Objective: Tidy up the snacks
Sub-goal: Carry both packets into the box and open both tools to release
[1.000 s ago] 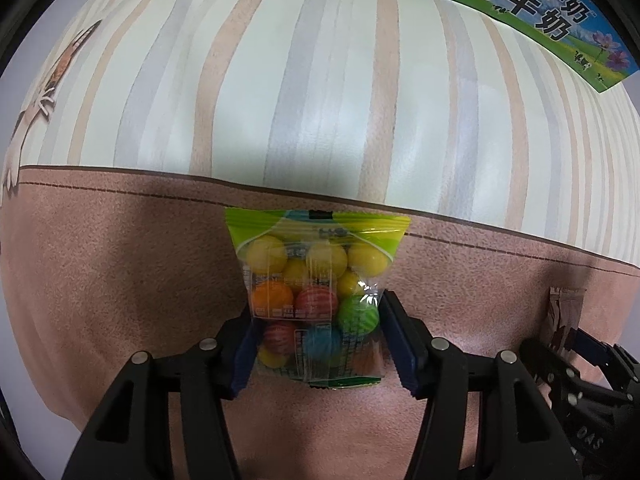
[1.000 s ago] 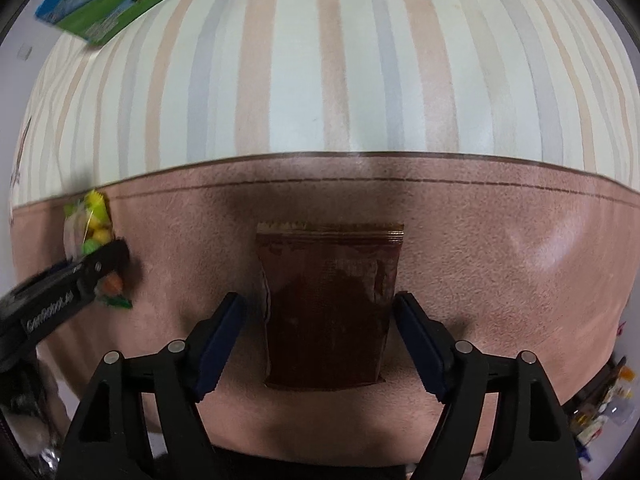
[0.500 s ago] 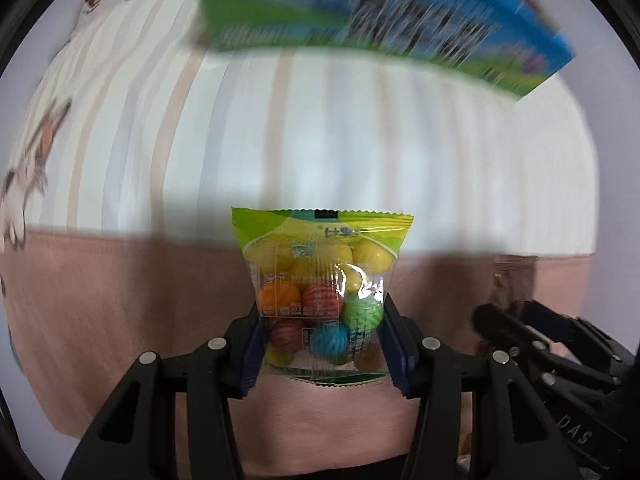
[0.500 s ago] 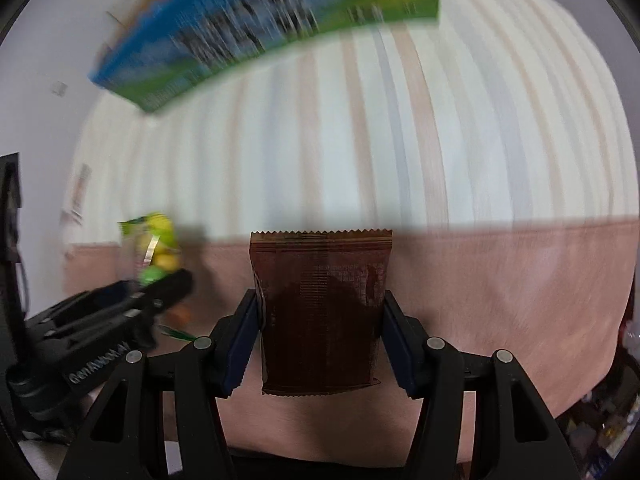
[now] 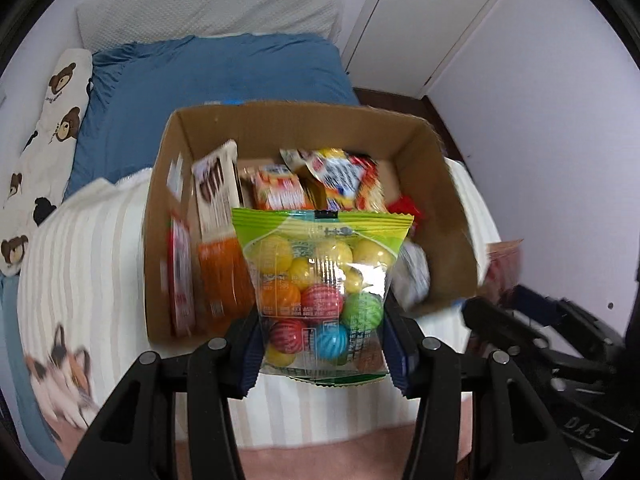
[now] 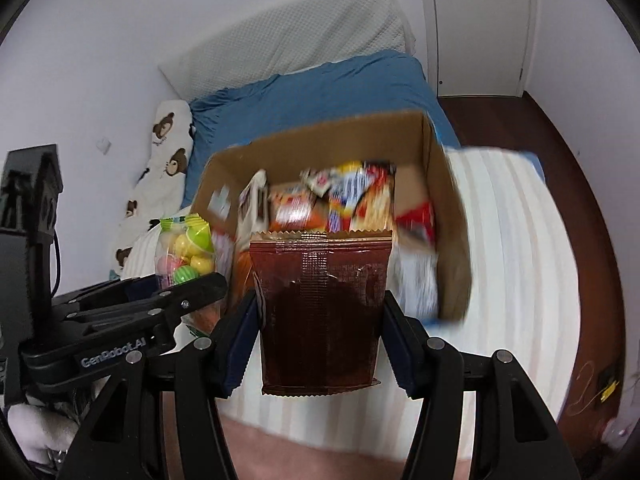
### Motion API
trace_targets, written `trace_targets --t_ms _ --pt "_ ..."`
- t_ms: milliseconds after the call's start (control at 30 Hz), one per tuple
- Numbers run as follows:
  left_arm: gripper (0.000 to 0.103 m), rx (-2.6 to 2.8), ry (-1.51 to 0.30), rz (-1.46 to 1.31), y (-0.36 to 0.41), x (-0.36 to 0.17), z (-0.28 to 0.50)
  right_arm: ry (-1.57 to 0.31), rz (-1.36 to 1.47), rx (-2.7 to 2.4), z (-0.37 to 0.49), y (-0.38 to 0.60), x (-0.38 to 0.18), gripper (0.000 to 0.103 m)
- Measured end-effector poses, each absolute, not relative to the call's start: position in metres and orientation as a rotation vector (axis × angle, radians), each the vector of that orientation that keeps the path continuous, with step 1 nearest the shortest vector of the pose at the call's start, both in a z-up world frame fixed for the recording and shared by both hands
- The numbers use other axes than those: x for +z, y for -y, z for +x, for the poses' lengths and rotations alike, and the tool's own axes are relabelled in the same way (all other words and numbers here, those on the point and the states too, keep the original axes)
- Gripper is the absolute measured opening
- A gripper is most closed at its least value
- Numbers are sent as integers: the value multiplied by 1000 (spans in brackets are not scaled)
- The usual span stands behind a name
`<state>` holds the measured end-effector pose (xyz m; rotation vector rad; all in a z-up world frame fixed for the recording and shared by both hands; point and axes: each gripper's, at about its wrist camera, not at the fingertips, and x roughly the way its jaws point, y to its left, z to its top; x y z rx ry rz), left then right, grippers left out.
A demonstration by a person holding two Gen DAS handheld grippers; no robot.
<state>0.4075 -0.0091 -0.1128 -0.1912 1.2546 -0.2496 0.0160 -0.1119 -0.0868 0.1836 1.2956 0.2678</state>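
Note:
My left gripper is shut on a clear bag of coloured gumballs with a green top, held upright in the air in front of an open cardboard box. My right gripper is shut on a dark brown snack packet, also lifted, just before the same box. The box holds several snack packs standing on end. In the right wrist view the left gripper and its gumball bag show at the left. The brown packet peeks in at the right of the left wrist view.
The box stands on a cream striped blanket with a pink border. Behind it lie a blue sheet, a bear-print pillow and a white headboard. Dark wood floor and a door are at the right.
Both grippers closed onto their packets on the pink border and lifted them up. The views swung from the blanket to the open box, which now sits right behind both packets.

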Motion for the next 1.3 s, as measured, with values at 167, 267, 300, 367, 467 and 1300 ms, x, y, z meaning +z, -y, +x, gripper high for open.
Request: trace_targets --t_ms 167,267,300,367,467,1300 --pt "48 -225 -1448 -221 1 -167 475 -1399 137 262 93 96 -130 61" --pt "48 -200 -1516 -234 -1 -193 495 -1473 126 257 117 90 -164 61" --pt "48 -194 -1537 -246 -3 -202 502 -1487 127 257 121 90 -171 61" --pt "47 -200 -1562 -251 -2 -211 510 -1520 116 252 131 88 -189 61" --pt "48 -209 -1571 -243 0 -214 517 -1561 113 258 132 84 -210 61" --pt "98 -140 -1478 -215 -26 -187 481 -1586 48 150 115 110 -224 99"
